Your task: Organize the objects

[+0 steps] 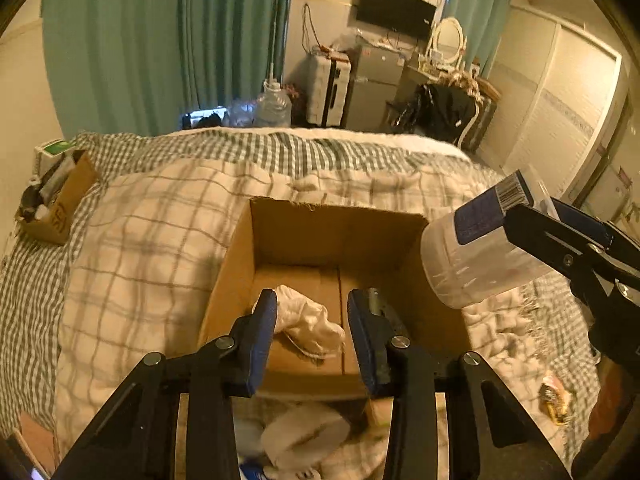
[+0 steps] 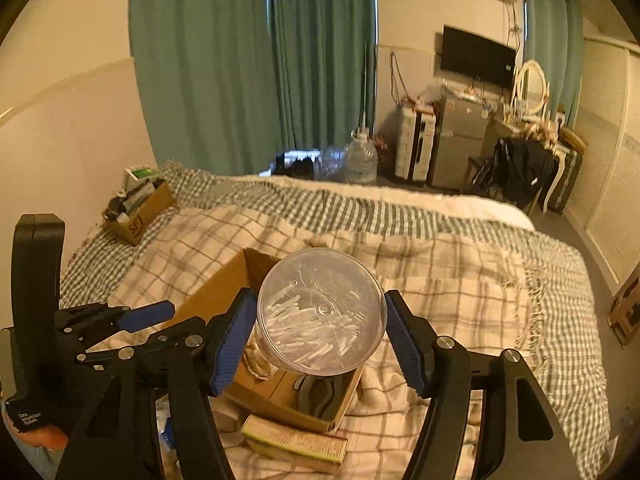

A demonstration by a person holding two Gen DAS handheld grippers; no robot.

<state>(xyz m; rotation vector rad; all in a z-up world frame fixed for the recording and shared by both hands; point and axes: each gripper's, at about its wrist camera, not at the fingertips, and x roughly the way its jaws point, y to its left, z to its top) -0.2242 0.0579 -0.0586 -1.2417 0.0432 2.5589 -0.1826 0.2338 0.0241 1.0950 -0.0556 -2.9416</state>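
Right wrist view shows the right gripper [image 2: 320, 338] clamping a clear tub [image 2: 320, 312] above the cardboard box [image 2: 224, 296] on the bed, the left gripper [image 1: 312, 328] wide and empty; a slack squeeze could drop it outside.

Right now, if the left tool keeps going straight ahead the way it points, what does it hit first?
Probably the white cloth lying in the open cardboard box. The left tool is open and aimed down into the box, though depth is hard to judge.
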